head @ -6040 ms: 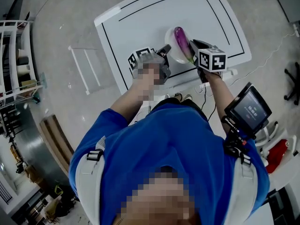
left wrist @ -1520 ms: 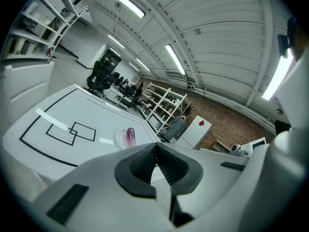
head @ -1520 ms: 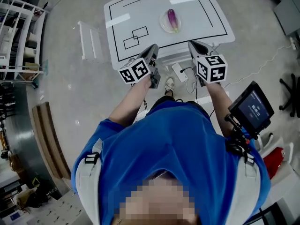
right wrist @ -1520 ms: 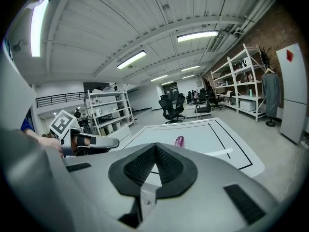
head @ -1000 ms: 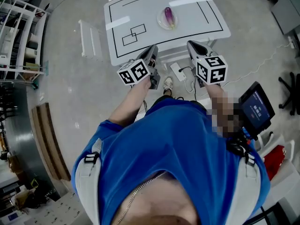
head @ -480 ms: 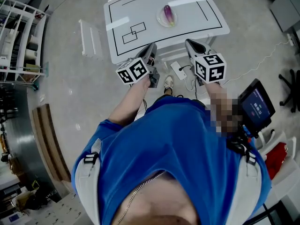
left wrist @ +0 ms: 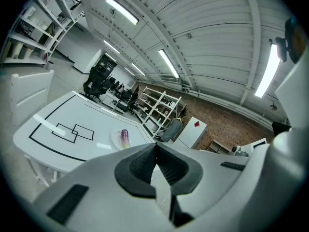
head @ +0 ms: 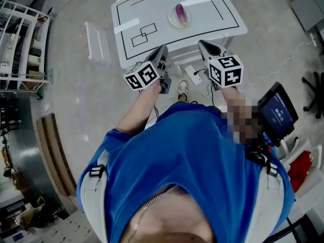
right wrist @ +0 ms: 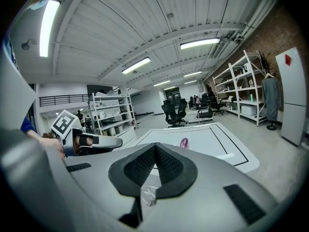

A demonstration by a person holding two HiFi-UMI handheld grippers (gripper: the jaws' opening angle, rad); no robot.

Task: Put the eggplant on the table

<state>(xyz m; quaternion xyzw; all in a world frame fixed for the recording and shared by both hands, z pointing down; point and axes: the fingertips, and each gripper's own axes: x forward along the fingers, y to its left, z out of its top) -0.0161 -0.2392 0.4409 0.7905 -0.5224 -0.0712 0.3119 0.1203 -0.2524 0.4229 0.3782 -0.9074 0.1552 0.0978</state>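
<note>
Eggplant (head: 180,12) lies lengthwise on a white plate (head: 172,22), and the plate sits about mid-table (head: 215,19), right of the two taped squares (head: 142,34). So it is on the table by way of the plate. That fits either a fruit waiting to go from plate to bare top or one set down dish and all, and I can't tell which.

My biggest worry is that I stand well back from the table, with a power strip (head: 194,77) and cables on the floor by my foot, at its near edge. Stepping in carelessly, I could snag them or bump the table and set things sliding. Next, the plate looks light and smooth on a smooth top, so a sideways nudge would likely skate it. The eggplant is round and glossy, and a tap would probably roll it over the rim. Smallest, my left claw (head: 162,52) and right claw (head: 206,46) are both clenched on nothing, held near my body. Reaching in like that would shove rather than straddle.
</note>
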